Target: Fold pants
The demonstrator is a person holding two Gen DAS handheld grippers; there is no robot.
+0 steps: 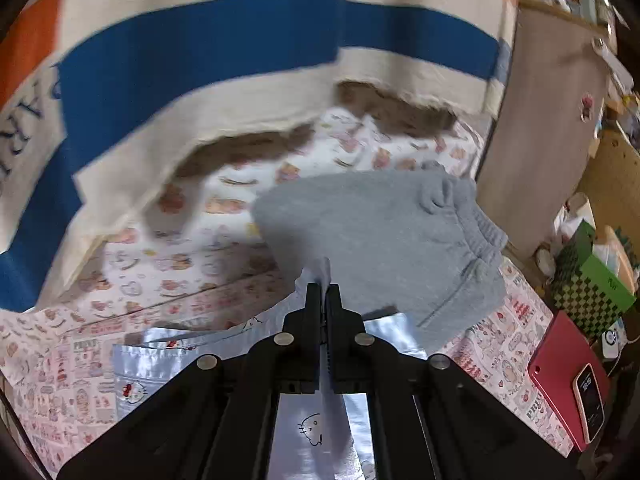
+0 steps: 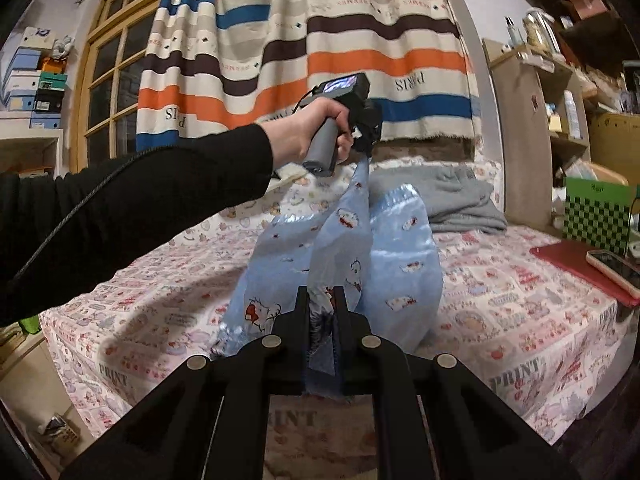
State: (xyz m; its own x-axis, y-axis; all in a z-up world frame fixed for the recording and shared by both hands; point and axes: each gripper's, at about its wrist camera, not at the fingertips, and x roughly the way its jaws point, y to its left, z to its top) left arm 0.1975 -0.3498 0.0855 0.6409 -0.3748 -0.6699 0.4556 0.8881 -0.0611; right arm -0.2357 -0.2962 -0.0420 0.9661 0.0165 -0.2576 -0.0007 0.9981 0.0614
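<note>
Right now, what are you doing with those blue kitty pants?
A person is folding them on the bed. The left gripper pinches one end of the blue pants and holds it high, and the right gripper pinches the other end lower down, so the pants hang stretched between them above the bed. No finished fold is visible yet. Gray pants lie already folded near the curtain, and a phone rests on a red book at the bed's edge.
</note>
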